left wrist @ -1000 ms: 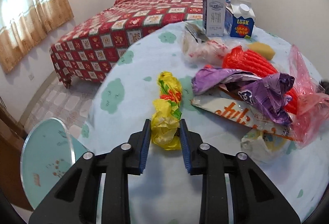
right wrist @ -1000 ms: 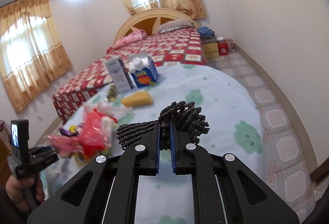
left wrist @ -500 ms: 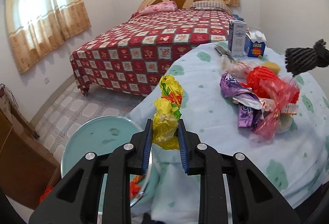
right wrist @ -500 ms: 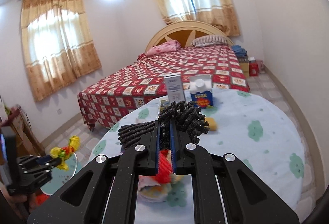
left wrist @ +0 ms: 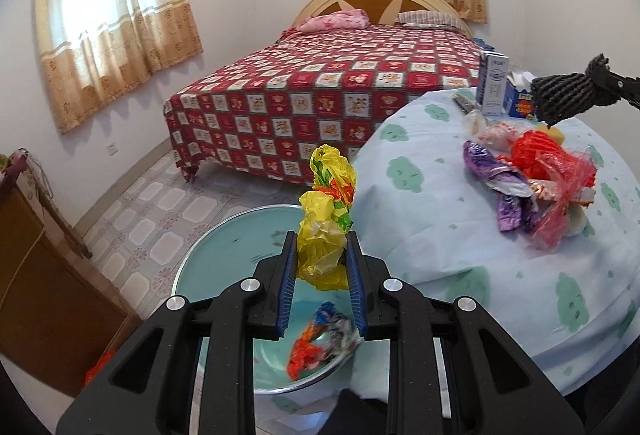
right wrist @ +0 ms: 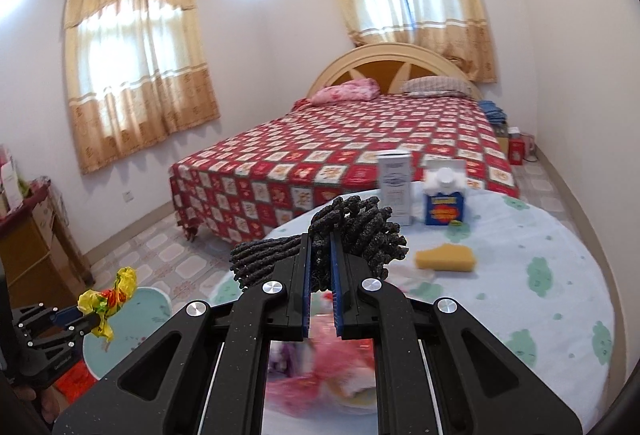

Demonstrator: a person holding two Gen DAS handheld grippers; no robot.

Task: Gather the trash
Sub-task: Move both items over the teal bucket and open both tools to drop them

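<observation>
Yellow wrapper [left wrist: 325,235]: we saw it clamped in the left gripper [left wrist: 322,277] above the bin [left wrist: 224,255], beside the table [left wrist: 460,263]. Black cloth [right wrist: 352,235]: pinched in the closed right gripper [right wrist: 321,275] over the table. Below it, the trash pile [right wrist: 328,371] was blurred.

Glossy crinkled plastic wrapper [left wrist: 326,219]; rough black knitted cloth [right wrist: 356,235]; matt cotton tablecloth [left wrist: 460,235].

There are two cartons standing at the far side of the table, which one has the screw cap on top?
The shorter blue carton, with a white cap and a red and yellow label. The tall white carton beside it, on its left in the right wrist view, has a flat top and no cap.
</observation>
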